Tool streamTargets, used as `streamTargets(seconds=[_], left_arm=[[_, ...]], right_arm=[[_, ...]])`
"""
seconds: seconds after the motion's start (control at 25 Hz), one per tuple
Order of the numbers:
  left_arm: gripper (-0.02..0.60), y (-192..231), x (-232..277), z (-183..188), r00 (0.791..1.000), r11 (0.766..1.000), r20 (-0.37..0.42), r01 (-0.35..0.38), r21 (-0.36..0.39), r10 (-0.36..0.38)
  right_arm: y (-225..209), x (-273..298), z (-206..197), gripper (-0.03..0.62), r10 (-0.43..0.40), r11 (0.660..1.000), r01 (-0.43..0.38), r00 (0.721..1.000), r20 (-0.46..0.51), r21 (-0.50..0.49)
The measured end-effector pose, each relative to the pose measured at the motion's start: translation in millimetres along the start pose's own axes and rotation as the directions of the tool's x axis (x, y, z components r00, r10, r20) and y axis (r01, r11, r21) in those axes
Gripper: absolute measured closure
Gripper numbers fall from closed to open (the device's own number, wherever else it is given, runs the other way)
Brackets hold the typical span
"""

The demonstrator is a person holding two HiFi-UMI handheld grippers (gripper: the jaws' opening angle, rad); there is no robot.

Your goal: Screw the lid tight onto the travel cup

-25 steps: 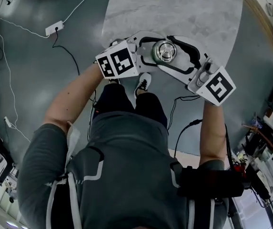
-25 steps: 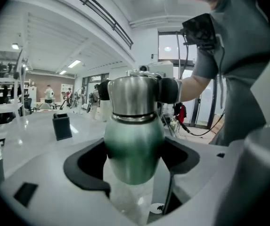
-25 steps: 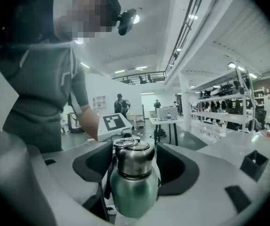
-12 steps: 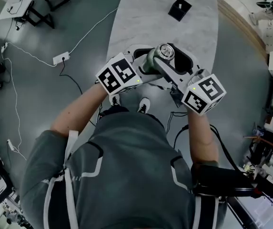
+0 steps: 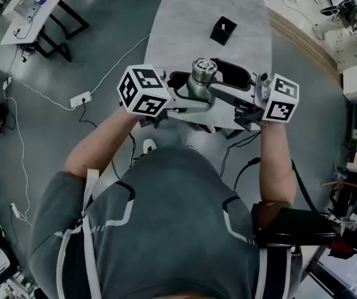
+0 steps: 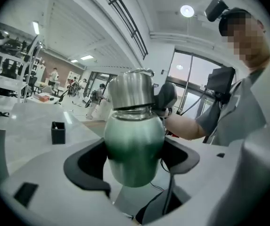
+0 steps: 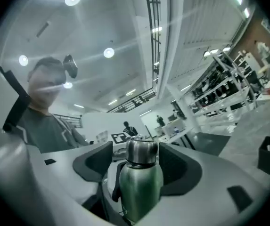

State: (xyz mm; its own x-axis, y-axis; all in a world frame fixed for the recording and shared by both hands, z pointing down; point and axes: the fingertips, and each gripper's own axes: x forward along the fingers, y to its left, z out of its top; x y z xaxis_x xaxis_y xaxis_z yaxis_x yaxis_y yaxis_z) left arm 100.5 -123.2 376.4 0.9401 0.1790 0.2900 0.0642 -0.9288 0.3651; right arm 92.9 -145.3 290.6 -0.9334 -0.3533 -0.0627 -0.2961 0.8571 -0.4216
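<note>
The green travel cup is held up in the air. My left gripper is shut on its body, a dark pad pressed against each side. The steel lid sits on top of the cup. My right gripper has its jaws around the lid and they are opening; a gap shows at the left pad. In the head view the cup is near the table's near edge, with the left gripper coming from the left and the right gripper from the right.
A small black box stands farther back on the grey marble table, and shows as the box and the box in the gripper views. A power strip and cables lie on the floor at left.
Both grippers and the cup have risen towards the head camera. The right gripper has swung from the lower right round to the cup's right side.
</note>
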Motion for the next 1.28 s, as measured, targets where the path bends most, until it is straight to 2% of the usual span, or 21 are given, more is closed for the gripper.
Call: streamTargets(seconds=[0.08, 0.28, 0.36, 0.44, 0.52, 0.6, 0.68, 0.76, 0.84, 0.92, 0.96, 1.04, 1.16, 1.28], left_arm=[[0.216, -2.9, 2.0, 1.9, 0.999, 1.000, -0.020, 0.026, 0.014, -0.026], [0.215, -10.6, 10.4, 10.6, 0.997, 0.994, -0.073, 0.048, 0.103, -0.040], [0.215, -10.8, 9.1, 11.6, 0.996, 0.992, -0.084, 0.049, 0.119, -0.039], [0.216, -9.3, 6.9, 11.6, 0.996, 0.992, -0.089, 0.036, 0.122, -0.025], [0.216, -3.1, 6.9, 13.3, 0.996, 0.993, -0.091, -0.006, 0.119, 0.017], [0.216, 4.8, 8.4, 13.8, 0.993, 0.992, -0.095, -0.061, 0.108, 0.071], [0.216, 11.0, 10.0, 10.4, 0.987, 0.990, -0.111, -0.107, 0.093, 0.117], [0.216, 13.2, 12.5, 5.3, 0.981, 0.988, -0.131, -0.132, 0.084, 0.142], [0.216, 10.4, 13.6, 2.6, 0.983, 0.991, -0.134, -0.117, 0.070, 0.126], [0.215, 3.8, 9.5, 3.9, 0.990, 0.996, -0.115, -0.074, 0.045, 0.079], [0.216, 0.3, 5.8, 6.8, 0.994, 0.998, -0.099, -0.052, 0.036, 0.056], [0.216, -5.5, -2.4, 16.1, 0.997, 0.999, -0.071, -0.020, 0.041, 0.023], [0.216, -19.7, -11.1, 28.0, 0.998, 0.996, -0.059, 0.039, 0.080, -0.034], [0.216, -45.2, -15.9, 34.0, 0.987, 0.984, -0.056, 0.153, 0.087, -0.149]], right_arm=[[2.1, 2.0, 0.9, 0.287, 0.074, 0.997, -0.075, 0.996, -0.046, -0.010], [6.7, 4.3, 7.3, 0.292, 0.161, 0.986, -0.163, 0.984, -0.072, -0.029], [7.0, 5.6, 9.2, 0.322, 0.164, 0.986, -0.166, 0.984, -0.067, -0.032], [4.8, 7.2, 9.6, 0.324, 0.137, 0.990, -0.139, 0.988, -0.071, -0.025], [-1.4, 7.5, 11.7, 0.326, 0.059, 0.998, -0.060, 0.996, -0.069, -0.016], [-11.0, 5.4, 12.8, 0.326, -0.075, 0.997, 0.075, 0.996, -0.048, 0.007], [-20.4, 2.3, 10.5, 0.326, -0.239, 0.969, 0.240, 0.971, -0.012, 0.052], [-25.0, -1.2, 6.1, 0.326, -0.369, 0.927, 0.367, 0.929, 0.011, 0.080], [-22.6, -1.3, 2.5, 0.326, -0.407, 0.913, 0.407, 0.913, 0.001, 0.035], [-15.6, 2.8, 2.3, 0.322, -0.370, 0.929, 0.369, 0.929, -0.032, -0.039], [-12.2, 4.3, 5.0, 0.295, -0.338, 0.941, 0.336, 0.940, -0.039, -0.053], [-6.1, 4.2, 15.4, 0.273, -0.249, 0.968, 0.248, 0.968, -0.024, -0.032], [11.0, 3.4, 33.0, 0.269, -0.056, 0.998, 0.056, 0.998, 0.004, -0.014], [37.5, 6.0, 37.6, 0.269, 0.161, 0.986, -0.162, 0.986, -0.041, -0.031]])
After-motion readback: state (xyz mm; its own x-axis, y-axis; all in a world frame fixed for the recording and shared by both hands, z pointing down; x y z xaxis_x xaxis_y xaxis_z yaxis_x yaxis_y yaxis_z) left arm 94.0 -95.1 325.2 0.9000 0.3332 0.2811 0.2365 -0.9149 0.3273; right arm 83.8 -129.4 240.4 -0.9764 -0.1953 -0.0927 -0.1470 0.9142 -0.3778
